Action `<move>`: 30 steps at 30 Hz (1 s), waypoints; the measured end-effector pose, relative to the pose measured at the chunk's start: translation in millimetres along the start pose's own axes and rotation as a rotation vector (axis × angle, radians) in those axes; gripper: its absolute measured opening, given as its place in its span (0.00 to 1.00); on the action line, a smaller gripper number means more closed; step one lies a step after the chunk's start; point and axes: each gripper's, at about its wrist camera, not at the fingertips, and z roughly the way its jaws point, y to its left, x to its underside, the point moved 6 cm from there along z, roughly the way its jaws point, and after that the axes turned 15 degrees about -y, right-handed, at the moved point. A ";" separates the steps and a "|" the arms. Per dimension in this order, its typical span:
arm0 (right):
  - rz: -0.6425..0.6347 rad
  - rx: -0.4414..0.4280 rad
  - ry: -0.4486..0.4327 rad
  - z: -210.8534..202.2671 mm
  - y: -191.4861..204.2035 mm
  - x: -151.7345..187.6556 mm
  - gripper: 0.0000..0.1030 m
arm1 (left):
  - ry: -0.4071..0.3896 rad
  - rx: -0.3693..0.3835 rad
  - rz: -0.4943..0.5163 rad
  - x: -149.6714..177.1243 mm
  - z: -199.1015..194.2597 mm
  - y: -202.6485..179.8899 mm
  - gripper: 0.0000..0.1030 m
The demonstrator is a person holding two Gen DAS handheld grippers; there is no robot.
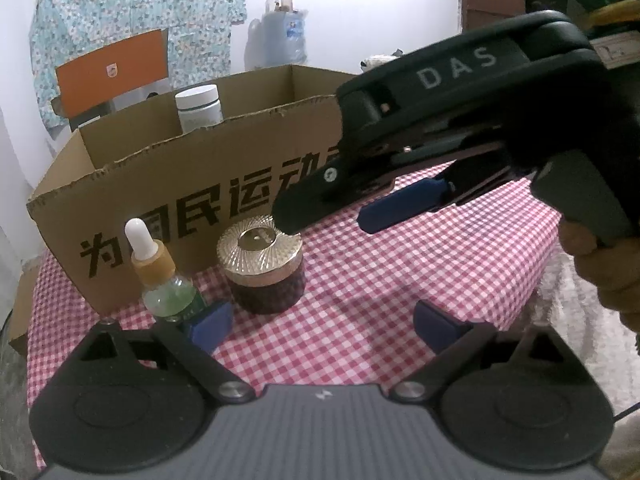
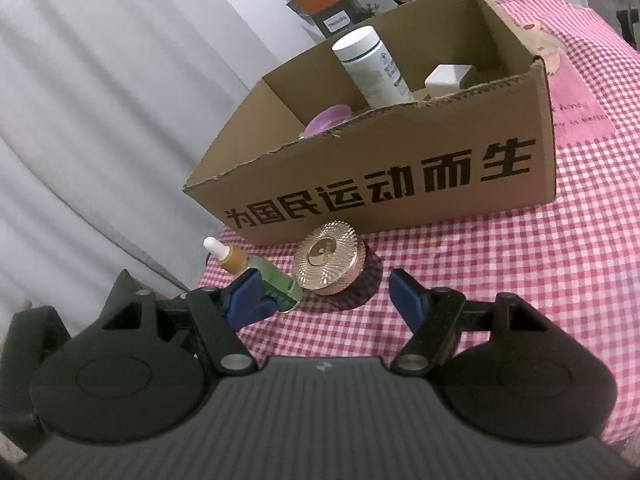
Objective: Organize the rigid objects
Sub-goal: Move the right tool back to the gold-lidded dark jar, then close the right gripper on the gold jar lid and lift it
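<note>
Left wrist view: my left tongs (image 1: 324, 324) stand wide with nothing between the pads, above the checked tabletop (image 1: 360, 280). The dropper bottle (image 1: 160, 280) stands upright just beside my left pad, and the jar with the gold lid (image 1: 262, 268) stands beside the bottle, close in front of the cardboard box (image 1: 180, 184). My right tongs (image 1: 348, 216) reach in from the right, jaws parted, the nearer finger tip hovering over the jar's lid; I cannot tell whether it touches.

Right wrist view: my right tongs (image 2: 328, 292) are fairly wide and hold nothing. The jar (image 2: 332, 260) lies ahead between the two pads' lines; the dropper bottle (image 2: 260, 272) sits partly behind the left pad. The cardboard box (image 2: 400, 176) already holds a white bottle (image 2: 368, 68), a small white box (image 2: 448, 78) and a purple item (image 2: 328, 120).

Assessment: two items remain outside the box, so the sorting is well along but unfinished. The step in hand appears to be the approach to the jar with the right tongs. The next move calls for straddling the jar's body below the lid, closing squarely, then lifting clear of the box wall. Risk: knocking the dropper bottle over, as it stands close.
</note>
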 end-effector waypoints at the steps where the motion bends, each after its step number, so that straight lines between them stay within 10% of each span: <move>1: 0.004 0.002 0.000 -0.3 -1.2 0.1 0.68 | 0.001 -0.001 -0.002 0.4 0.7 0.3 0.95; 30: 0.102 -0.070 0.088 61.6 -33.0 -5.0 0.36 | 0.005 -0.049 -0.022 -3.8 31.4 1.5 0.95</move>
